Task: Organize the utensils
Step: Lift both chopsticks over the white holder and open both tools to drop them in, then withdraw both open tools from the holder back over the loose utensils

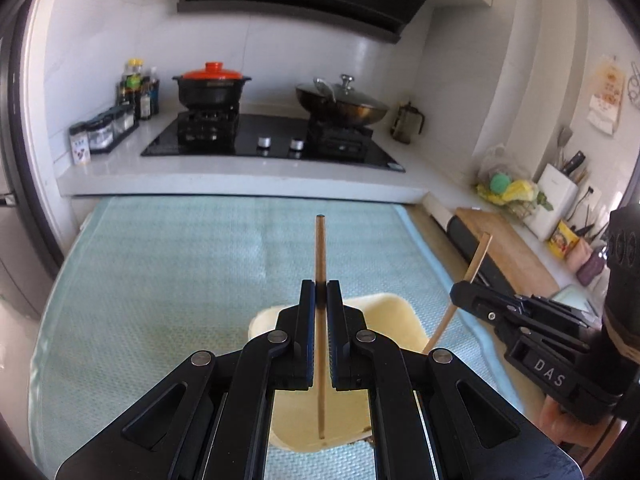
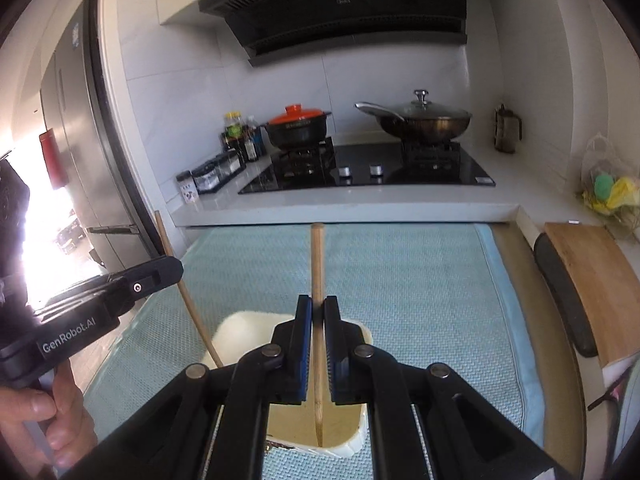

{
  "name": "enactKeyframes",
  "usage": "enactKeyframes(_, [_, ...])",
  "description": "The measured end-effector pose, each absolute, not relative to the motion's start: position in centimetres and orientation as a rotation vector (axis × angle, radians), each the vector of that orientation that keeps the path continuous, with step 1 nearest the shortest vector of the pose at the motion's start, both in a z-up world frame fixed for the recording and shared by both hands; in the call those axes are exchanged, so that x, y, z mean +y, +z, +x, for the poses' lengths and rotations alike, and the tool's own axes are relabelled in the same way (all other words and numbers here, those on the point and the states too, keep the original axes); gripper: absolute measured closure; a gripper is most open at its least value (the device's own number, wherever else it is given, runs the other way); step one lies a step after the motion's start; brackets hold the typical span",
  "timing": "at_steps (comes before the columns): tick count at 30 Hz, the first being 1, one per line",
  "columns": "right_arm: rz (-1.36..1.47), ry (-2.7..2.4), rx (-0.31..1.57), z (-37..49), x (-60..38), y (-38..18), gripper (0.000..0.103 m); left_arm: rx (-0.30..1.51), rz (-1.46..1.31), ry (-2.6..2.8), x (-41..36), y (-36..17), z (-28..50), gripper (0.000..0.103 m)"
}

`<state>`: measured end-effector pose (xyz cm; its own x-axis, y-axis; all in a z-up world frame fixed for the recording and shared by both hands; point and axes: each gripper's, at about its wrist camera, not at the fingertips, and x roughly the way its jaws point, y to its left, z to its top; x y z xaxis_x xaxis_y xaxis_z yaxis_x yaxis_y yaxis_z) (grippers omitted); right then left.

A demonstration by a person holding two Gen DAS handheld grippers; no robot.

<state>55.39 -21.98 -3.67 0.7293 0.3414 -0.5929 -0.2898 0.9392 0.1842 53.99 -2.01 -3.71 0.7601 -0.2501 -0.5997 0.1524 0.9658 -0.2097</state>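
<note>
My left gripper (image 1: 321,286) is shut on a wooden chopstick (image 1: 320,248) that runs straight between the pads. Its lower tip hangs over the opening of a cream rectangular container (image 1: 394,314) on the mat. My right gripper (image 2: 318,300) is shut on a second chopstick (image 2: 317,264), whose pointed tip reaches into the same container (image 2: 240,330). Each gripper also shows from the side in the other view. The right gripper (image 1: 460,292) holds its chopstick (image 1: 478,258) slanted. The left gripper (image 2: 176,270) holds its chopstick (image 2: 188,300) slanted toward the container.
A teal mat (image 1: 160,280) covers the table. Behind it runs a white counter with a black hob (image 1: 272,140), a red-lidded pot (image 1: 212,86), a lidded wok (image 1: 344,102) and spice bottles (image 1: 140,92). A wooden cutting board (image 2: 592,280) and a knife block (image 1: 554,196) stand to the right.
</note>
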Motion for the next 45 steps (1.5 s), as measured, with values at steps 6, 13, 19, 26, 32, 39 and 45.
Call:
enactKeyframes(6, [0.112, 0.325, 0.755, 56.7, -22.2, -6.0, 0.095, 0.739, -0.144, -0.2, -2.7, -5.7, 54.9, 0.095])
enactKeyframes(13, [0.191, 0.3, 0.758, 55.4, -24.1, -4.9, 0.048, 0.665, -0.108, -0.16, -0.4, -3.0, 49.8, 0.029])
enactKeyframes(19, [0.121, 0.3, 0.705, 48.9, -26.7, -1.7, 0.046, 0.556, -0.041, -0.129, 3.6, -0.3, 39.3, 0.002])
enactKeyframes(26, [-0.068, 0.248, 0.615, 36.8, -29.3, -0.9, 0.038, 0.559, 0.059, -0.039, 5.8, -3.5, 28.6, 0.001])
enactKeyframes(32, [-0.121, 0.15, 0.498, 27.1, -30.7, -2.8, 0.037, 0.632, -0.082, -0.041, 7.0, -8.1, 23.1, 0.001])
enactKeyframes(39, [-0.092, 0.084, 0.477, 20.1, -30.3, -7.9, 0.037, 0.665, -0.123, -0.037, 5.8, -11.4, 19.9, 0.001])
enactKeyframes(45, [-0.082, 0.088, 0.533, 18.2, -30.0, -11.6, 0.037, 0.659, -0.199, -0.112, 5.1, -12.6, 19.2, 0.001])
